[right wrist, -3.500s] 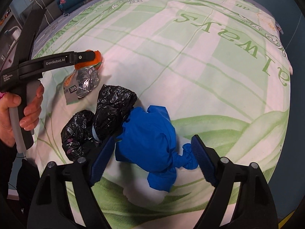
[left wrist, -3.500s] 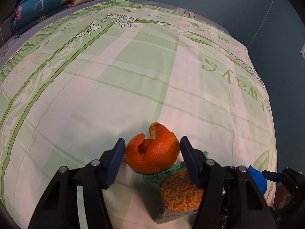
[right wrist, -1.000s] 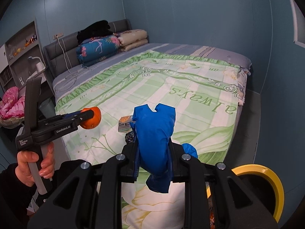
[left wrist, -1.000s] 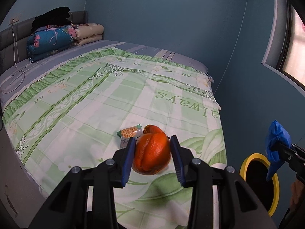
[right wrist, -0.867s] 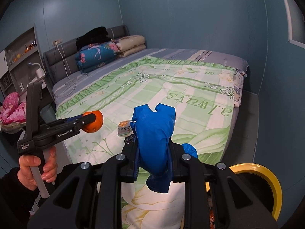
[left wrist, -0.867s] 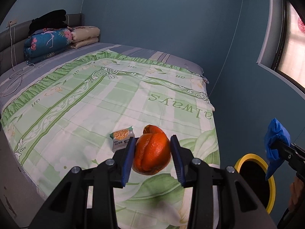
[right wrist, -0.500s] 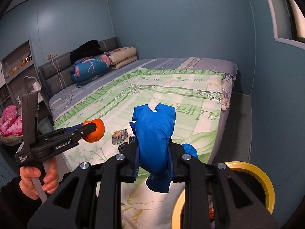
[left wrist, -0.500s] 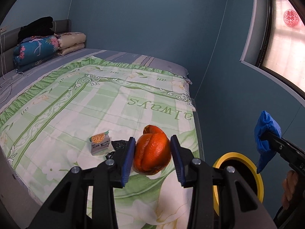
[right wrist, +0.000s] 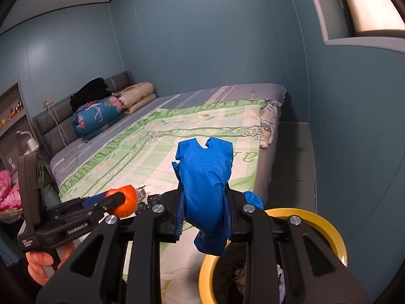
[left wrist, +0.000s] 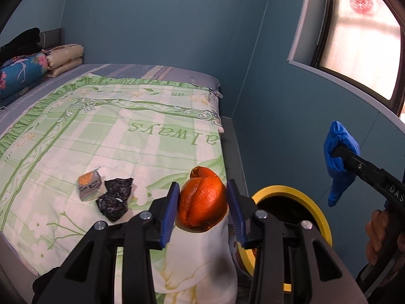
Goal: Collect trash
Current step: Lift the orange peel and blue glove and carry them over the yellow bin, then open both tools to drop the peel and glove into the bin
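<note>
The left gripper (left wrist: 202, 209), at the lower centre of the left wrist view, is clamped on an orange peel (left wrist: 201, 204), its blue pads pressed against both sides of it. The right gripper (right wrist: 205, 212), at the lower centre of the right wrist view, is closed around a crumpled blue bag (right wrist: 206, 185) that sticks up above the pads and hangs down below them.

The step in hand looks like the carry to the bin: both pieces of trash are lifted clear of the bed (left wrist: 106, 131) and held in the air. The yellow-rimmed bin (right wrist: 334, 235) stands on the floor at the foot of the bed, in the lower right of both views. In the right wrist view the tail of the blue bag hangs just above the bin's near rim, with some rubbish visible inside. In the left wrist view the orange peel sits to the left of the bin's opening, over the corner of the bedspread.

The next move probably calls for bringing each gripper fully over the dark opening and then spreading its pads so the piece drops in; the right one seems closer to that point.

More trash lies on the bedspread at the lower left of the left wrist view: a small snack packet (left wrist: 88, 186) and, just beside it, a crumpled black bag (left wrist: 115, 198). These likely need another trip.
</note>
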Motion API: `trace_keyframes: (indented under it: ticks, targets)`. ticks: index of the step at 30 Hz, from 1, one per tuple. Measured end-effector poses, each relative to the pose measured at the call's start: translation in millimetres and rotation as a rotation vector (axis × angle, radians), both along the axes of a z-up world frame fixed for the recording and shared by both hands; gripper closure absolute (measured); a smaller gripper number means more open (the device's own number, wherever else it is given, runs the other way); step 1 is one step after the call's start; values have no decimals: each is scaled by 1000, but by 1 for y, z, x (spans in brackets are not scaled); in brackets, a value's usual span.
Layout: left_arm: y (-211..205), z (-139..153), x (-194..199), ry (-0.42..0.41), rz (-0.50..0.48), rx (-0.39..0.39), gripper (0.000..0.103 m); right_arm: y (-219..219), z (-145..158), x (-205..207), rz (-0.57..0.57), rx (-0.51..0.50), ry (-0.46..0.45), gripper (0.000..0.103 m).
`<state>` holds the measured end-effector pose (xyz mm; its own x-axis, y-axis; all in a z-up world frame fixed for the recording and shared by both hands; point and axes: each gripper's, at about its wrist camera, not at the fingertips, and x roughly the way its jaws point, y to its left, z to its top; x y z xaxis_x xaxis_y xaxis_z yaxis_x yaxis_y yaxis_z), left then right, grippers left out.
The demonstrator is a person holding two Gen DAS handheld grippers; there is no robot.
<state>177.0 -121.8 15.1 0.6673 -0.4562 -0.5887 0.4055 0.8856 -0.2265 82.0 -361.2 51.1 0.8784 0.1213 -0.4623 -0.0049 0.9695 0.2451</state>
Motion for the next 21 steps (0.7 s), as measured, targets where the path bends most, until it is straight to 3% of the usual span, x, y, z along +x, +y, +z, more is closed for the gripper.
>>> trace_keyframes:
  ticks: [9,21]
  targets:
    - [-45,-16,-9,34,-87,15,66,-32,-9,-3,-75,42,26,77]
    - [-95,-55,-14,109,-191,61,66,-68,-45,7,-149,123,112,77]
